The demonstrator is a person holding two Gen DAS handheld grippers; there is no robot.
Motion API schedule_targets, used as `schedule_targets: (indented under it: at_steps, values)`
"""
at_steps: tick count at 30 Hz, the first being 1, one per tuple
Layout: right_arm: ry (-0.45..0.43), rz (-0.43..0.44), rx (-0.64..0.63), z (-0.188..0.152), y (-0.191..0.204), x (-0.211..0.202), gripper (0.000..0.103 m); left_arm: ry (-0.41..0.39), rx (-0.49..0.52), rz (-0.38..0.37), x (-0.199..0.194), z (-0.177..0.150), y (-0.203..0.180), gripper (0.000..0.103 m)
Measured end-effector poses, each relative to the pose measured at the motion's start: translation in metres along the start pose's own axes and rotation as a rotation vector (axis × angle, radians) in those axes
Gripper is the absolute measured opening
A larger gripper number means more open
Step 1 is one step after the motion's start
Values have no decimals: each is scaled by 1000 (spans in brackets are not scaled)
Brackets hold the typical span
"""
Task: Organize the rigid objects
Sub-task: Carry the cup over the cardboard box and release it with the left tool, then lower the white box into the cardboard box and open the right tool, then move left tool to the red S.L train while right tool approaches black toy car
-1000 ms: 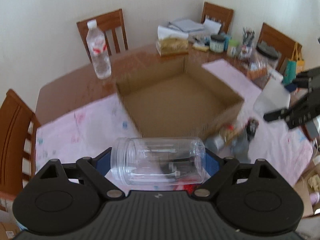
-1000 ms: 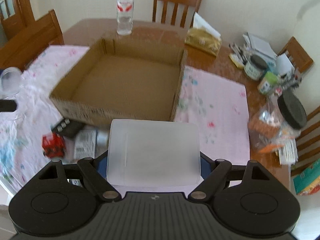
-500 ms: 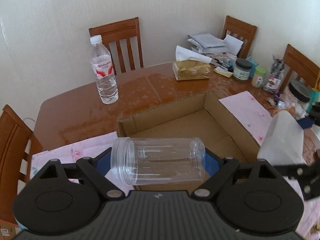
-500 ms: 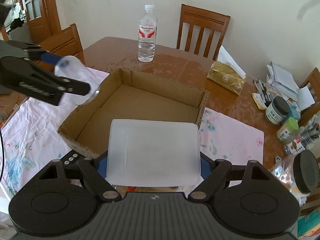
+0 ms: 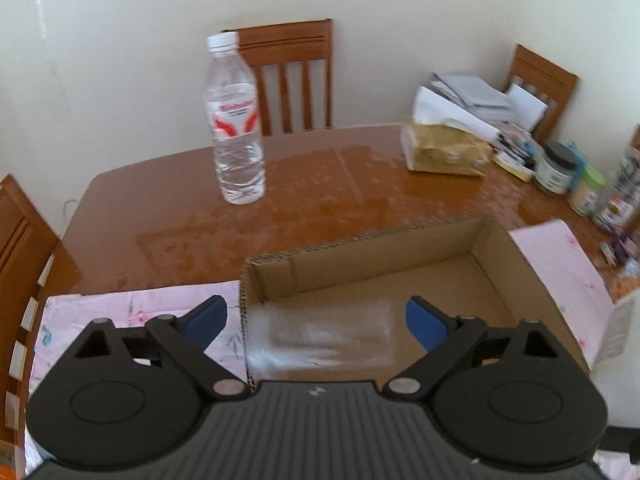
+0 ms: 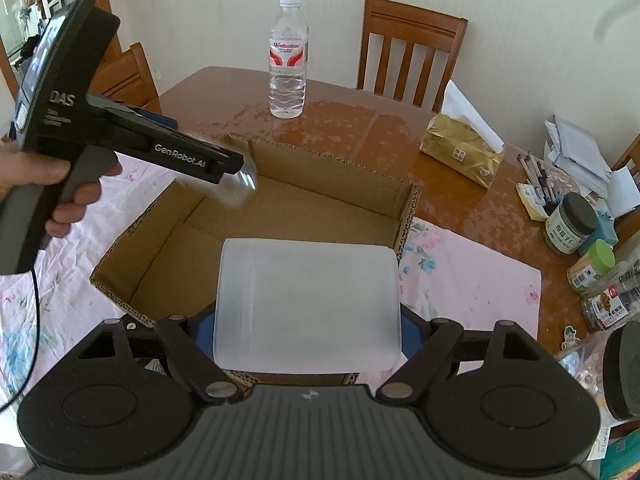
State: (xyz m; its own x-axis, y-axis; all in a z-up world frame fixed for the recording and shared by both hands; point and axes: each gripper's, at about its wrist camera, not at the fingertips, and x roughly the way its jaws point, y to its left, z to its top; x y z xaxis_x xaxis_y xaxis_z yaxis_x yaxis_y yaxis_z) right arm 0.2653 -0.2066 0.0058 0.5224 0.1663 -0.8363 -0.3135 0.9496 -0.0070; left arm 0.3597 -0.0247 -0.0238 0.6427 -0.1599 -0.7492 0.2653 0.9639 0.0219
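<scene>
Left tool [image 5: 316, 320] spread wide, blue pads clear of the clear jar [image 5: 320, 340], which shows as a motion-blurred smear lying sideways between them over the near left corner of the cardboard box [image 5: 400, 248]; cannot tell if it touches the box floor. Right wrist view gives what the left one lacks: the left tool [image 6: 236, 170] from the side, held in a hand [image 6: 48, 184] at the box's left edge, blurred jar [image 6: 238, 188] at its tip above the box interior. Right tool [image 6: 308, 328] pinching a frosted white container [image 6: 308, 304] sideways between its blue pads, over the near wall of the box [image 6: 312, 184]; in the left view only a white sliver of it [image 5: 622, 328] shows at the right edge. Box sits open on the wooden tabletop [image 6: 224, 92], pink floral cloth [image 6: 468, 280] under its sides. Water bottle [image 5: 235, 120] upright behind the box, well apart. Tissue pack [image 6: 464, 148] right of the bottle, dark-lidded jar [image 6: 570, 224] and green-lidded jar [image 6: 592, 264] at far right, both views. Right view alone shows pens [image 6: 538, 176] by the papers.
</scene>
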Motion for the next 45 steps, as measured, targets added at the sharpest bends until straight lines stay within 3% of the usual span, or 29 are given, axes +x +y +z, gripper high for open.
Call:
schedule_targets:
  at_steps: [10,19,30,32,33,38,45]
  values:
    - [-4,3,-14,16,1,13,87,-25,-25,45,-40,-23,14,99]
    - [14,-24,6,37,1,43,87,-60,-109,157,-94,-84,37,101]
    - [20,-55,40,74,7,85,87,-16,-123,232,-129,-135,47,101]
    - [2,-69,40,78,8,90,102,-14,-135,233,-129,-137,49,101]
    - [-1,-86,41,79,9,91,103,-14,-138,227,-130,-138,49,101]
    - [-30,-95,58,77,10,77,103,-30,-127,218,-133,-141,51,101]
    - [-50,-126,80,47,20,49,103,-31,-110,183,-131,-144,57,101]
